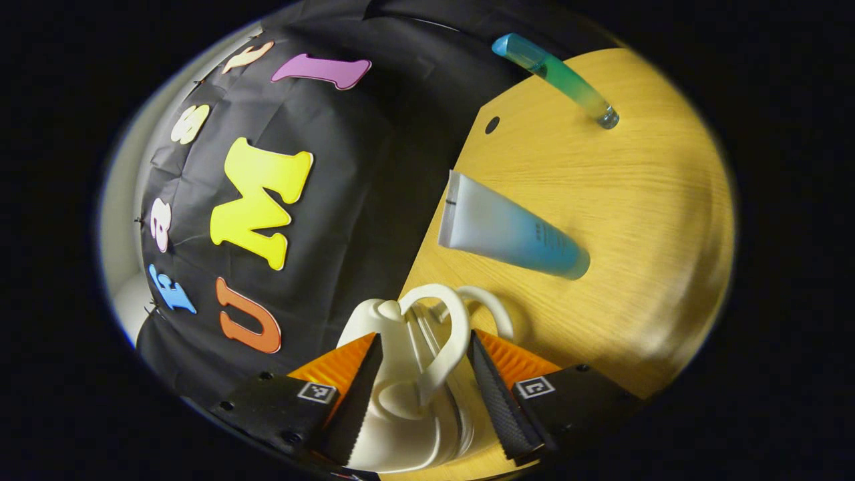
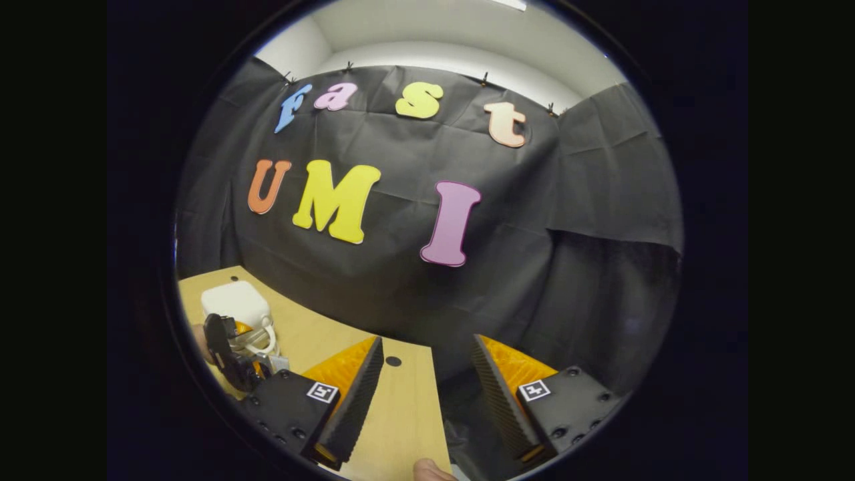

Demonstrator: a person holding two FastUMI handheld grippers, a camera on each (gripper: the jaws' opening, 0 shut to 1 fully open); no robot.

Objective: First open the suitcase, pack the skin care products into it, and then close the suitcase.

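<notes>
Left gripper (image 1: 422, 374) jaws spread around the white suitcase (image 1: 401, 401) handle (image 1: 444, 347), contact unclear; suitcase mostly cut off. Right gripper (image 2: 427, 387) open, empty.

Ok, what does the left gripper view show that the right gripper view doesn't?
Left gripper view: a white-to-blue tube and a slim green tube on the wooden table, with the left gripper, jaws open, around the handle of the white suitcase.
Right gripper view: the right gripper, open and holding nothing, a pale wall above the cloth, and a fingertip at the bottom edge.
Both: the wooden table, the white suitcase and the left gripper.
</notes>
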